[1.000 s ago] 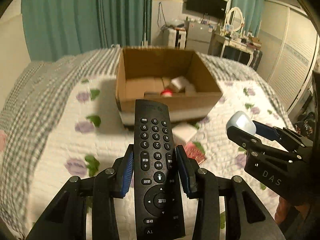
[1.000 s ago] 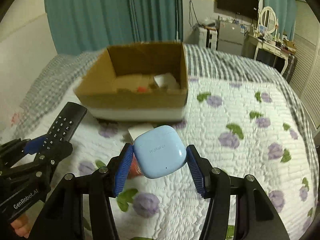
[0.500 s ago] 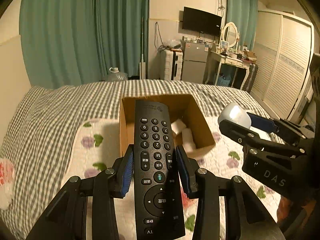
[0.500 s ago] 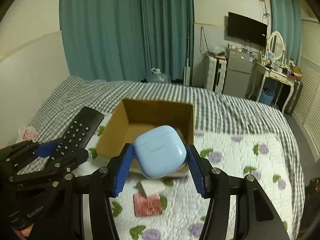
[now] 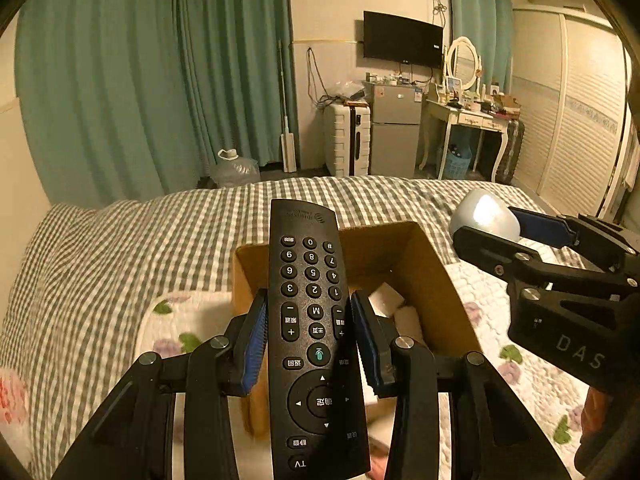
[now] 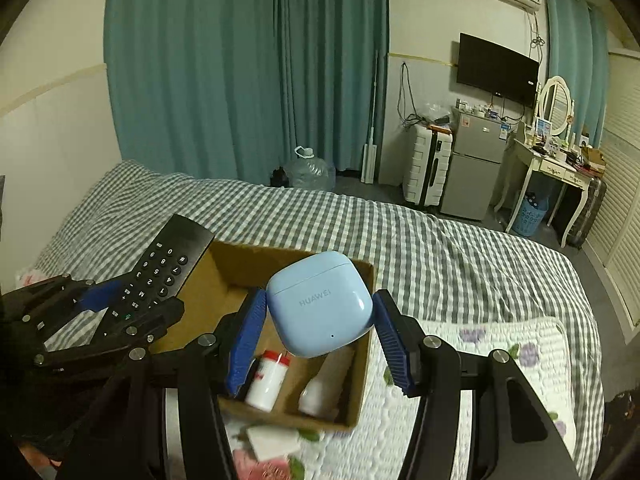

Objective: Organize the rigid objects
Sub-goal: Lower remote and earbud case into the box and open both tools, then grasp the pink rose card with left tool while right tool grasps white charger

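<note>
My left gripper (image 5: pixel 310 340) is shut on a black TV remote (image 5: pixel 314 320), held above the near left part of an open cardboard box (image 5: pixel 436 280). My right gripper (image 6: pixel 318 330) is shut on a light blue earbud case (image 6: pixel 320 304), held over the same box (image 6: pixel 360 384). The box holds a white bottle with a red cap (image 6: pixel 267 378) and other white items (image 6: pixel 320 390). The remote (image 6: pixel 160 276) and left gripper (image 6: pixel 92 320) show at the left of the right wrist view; the earbud case (image 5: pixel 484 214) and right gripper (image 5: pixel 560 280) show at the right of the left wrist view.
The box sits on a bed with a floral quilt (image 6: pixel 500 360) over a grey checked sheet (image 5: pixel 120 248). A white pad (image 6: pixel 272 440) and a pink packet (image 6: pixel 256 466) lie on the quilt near the box. Teal curtains, a suitcase, fridge and dressing table stand beyond the bed.
Both grippers have risen and moved forward over the box, still holding the remote and the earbud case. The box now lies directly below both.
</note>
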The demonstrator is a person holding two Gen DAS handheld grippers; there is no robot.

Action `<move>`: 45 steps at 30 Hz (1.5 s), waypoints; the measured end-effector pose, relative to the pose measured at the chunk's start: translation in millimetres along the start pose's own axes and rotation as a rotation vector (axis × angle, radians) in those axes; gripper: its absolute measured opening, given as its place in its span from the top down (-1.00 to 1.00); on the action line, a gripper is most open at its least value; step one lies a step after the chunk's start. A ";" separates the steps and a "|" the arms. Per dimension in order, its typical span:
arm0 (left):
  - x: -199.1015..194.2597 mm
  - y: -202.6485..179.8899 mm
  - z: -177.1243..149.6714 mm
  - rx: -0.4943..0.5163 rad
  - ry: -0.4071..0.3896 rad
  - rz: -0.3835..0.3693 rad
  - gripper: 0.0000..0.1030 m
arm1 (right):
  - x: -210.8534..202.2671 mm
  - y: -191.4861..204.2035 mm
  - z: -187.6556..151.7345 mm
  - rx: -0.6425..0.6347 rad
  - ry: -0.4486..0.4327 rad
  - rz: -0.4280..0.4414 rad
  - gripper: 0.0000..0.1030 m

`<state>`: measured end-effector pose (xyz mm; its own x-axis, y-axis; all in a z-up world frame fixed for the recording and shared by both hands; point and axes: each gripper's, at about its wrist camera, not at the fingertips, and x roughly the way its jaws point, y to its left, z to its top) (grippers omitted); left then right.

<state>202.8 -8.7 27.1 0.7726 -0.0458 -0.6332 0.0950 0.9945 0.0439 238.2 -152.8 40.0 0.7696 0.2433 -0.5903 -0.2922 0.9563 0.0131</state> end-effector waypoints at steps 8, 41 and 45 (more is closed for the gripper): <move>62.8 8.3 -6.0 -0.003 0.065 -0.001 0.21 | 72.8 -11.5 3.4 0.020 0.048 -0.002 -0.06; -119.1 22.1 -35.2 -0.083 0.009 0.028 -0.29 | -137.4 18.7 -38.1 0.017 -0.043 -0.064 -0.70; -117.2 20.8 -62.3 -0.087 0.033 0.041 -0.29 | -137.5 22.7 -74.6 0.030 -0.027 -0.045 -0.70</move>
<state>75.1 23.3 54.1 0.7538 -0.0029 -0.6571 0.0073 1.0000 0.0040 83.3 -176.6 61.3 0.7965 0.2038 -0.5693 -0.2400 0.9707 0.0117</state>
